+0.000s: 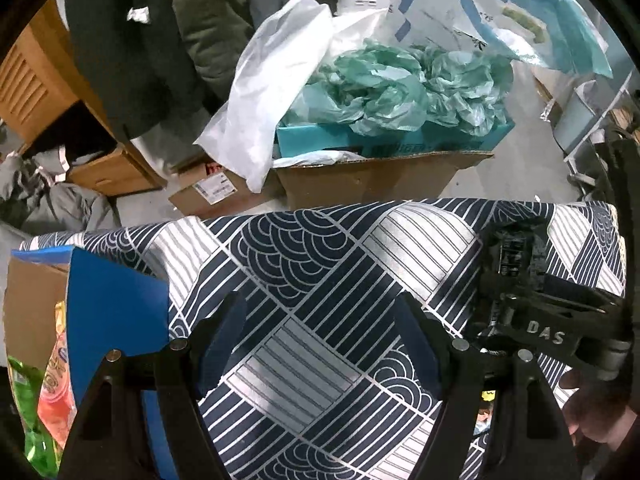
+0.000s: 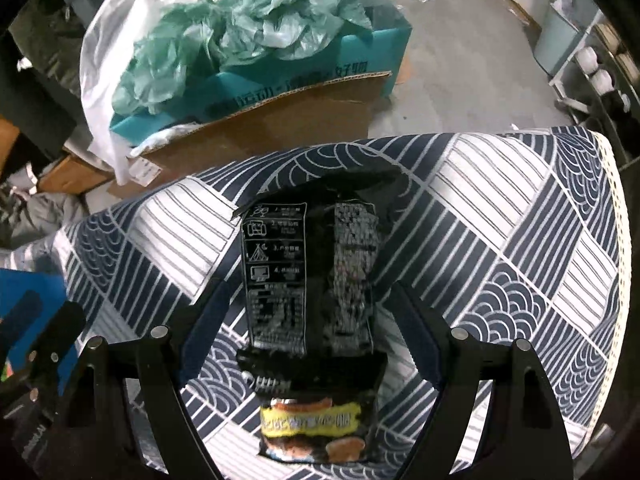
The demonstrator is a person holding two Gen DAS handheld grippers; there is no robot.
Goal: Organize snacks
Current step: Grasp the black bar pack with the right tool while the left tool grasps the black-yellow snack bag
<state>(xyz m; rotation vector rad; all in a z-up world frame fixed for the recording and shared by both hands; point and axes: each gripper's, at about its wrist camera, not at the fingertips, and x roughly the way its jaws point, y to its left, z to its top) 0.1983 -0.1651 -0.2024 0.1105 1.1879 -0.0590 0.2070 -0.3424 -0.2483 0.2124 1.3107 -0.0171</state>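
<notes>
A black snack packet (image 2: pixel 312 280) with white print lies on the navy-and-white patterned tablecloth (image 2: pixel 520 216), back side up. A second packet with a yellow label (image 2: pixel 312 428) lies just below it. My right gripper (image 2: pixel 312 320) is open, its fingers either side of the black packet. In the left wrist view my left gripper (image 1: pixel 320 328) is open and empty over the cloth (image 1: pixel 304 264). The right gripper (image 1: pixel 536 304) and the black packet (image 1: pixel 512 252) show at the right there. A blue cardboard box (image 1: pixel 116 304) holding orange and green snack bags (image 1: pixel 52 392) stands at the left.
Beyond the table's far edge, on the floor, stands a brown cardboard box (image 1: pixel 368 180) with a teal box of green plastic bags (image 1: pixel 400 88) and a white bag (image 1: pixel 264 92). Wooden furniture (image 1: pixel 36 80) and dark clothing are at the left. White shelving (image 2: pixel 592 64) is at the right.
</notes>
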